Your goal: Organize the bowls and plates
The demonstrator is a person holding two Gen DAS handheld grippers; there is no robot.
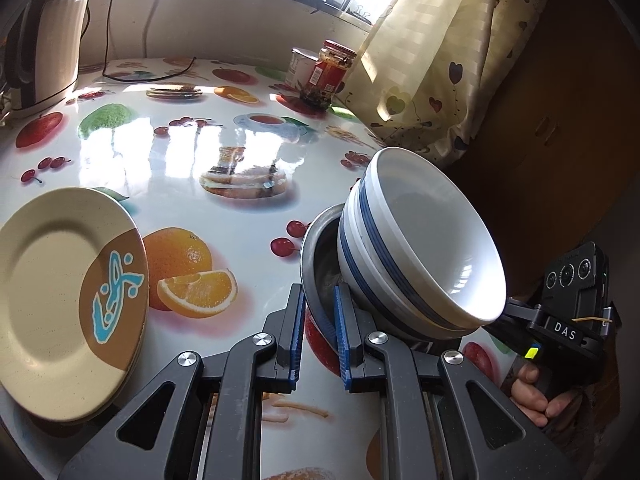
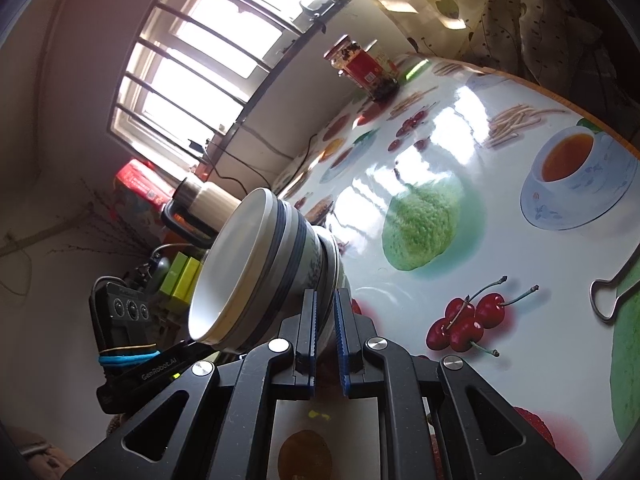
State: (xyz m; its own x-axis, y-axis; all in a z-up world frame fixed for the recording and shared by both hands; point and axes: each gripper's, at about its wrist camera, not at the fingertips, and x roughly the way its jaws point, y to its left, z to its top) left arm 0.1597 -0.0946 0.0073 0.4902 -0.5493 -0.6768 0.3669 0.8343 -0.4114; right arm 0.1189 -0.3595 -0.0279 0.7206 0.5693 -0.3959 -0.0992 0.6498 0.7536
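A stack of white bowls with blue bands sits nested in a steel bowl above the fruit-print table. My left gripper is shut on the steel bowl's rim. My right gripper is shut on the rim on the opposite side, and the white bowls show tilted in its view. A stack of cream and brown plates with a blue mark lies on the table at the left. The right gripper's body shows at the right of the left wrist view.
A glass jar with a red label and a can stand at the table's far edge by the curtain. A kettle stands far left. A binder clip lies on the table at the right.
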